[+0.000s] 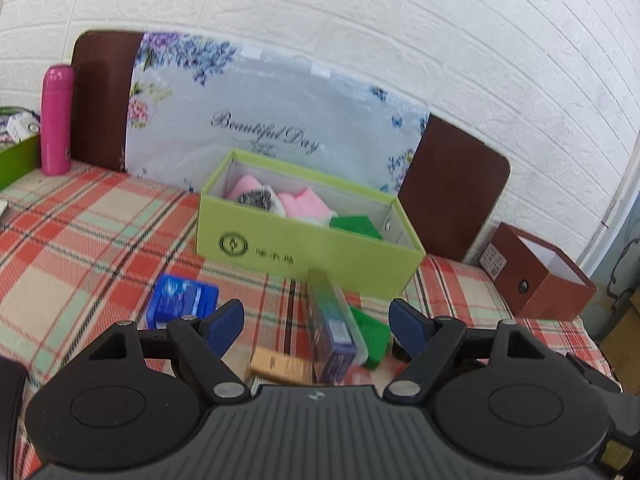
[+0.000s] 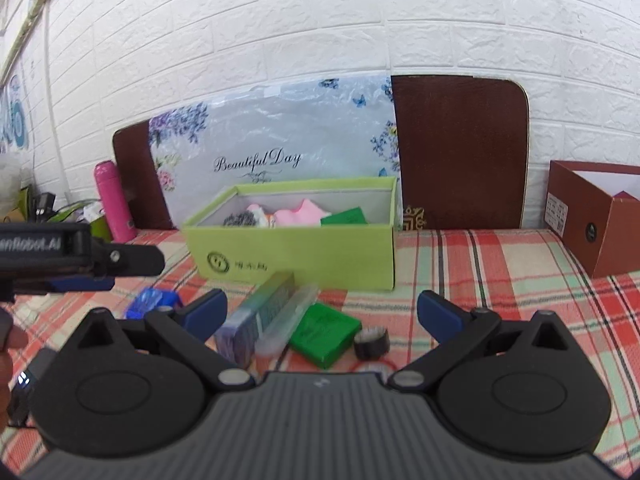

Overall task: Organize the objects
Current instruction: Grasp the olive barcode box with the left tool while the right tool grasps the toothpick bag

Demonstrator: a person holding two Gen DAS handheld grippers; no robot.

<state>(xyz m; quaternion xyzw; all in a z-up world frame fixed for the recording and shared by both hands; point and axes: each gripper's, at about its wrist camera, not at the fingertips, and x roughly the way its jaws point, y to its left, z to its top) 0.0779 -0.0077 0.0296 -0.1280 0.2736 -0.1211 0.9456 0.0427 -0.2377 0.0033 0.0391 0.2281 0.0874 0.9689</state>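
A light green open box point(image 1: 308, 248) stands on the plaid tablecloth, holding pink cloth, a grey scrubber and a green pack; it also shows in the right wrist view point(image 2: 296, 258). In front of it lie a purple long box point(image 1: 334, 332) with a clear case point(image 2: 286, 320), a green pack point(image 2: 326, 334), a blue packet point(image 1: 180, 300), a tan box point(image 1: 280, 366) and a black tape roll point(image 2: 371, 343). My left gripper point(image 1: 318, 322) is open above the purple box. My right gripper point(image 2: 322, 312) is open above the same pile. The left gripper also shows at the right wrist view's left edge point(image 2: 80, 258).
A pink bottle point(image 1: 57, 120) and a green tray point(image 1: 16, 156) stand at the back left. A brown open box point(image 1: 540, 276) sits at the right. A floral board point(image 1: 264, 120) and brown panels lean against the white brick wall. A dark device point(image 2: 28, 384) lies at the near left.
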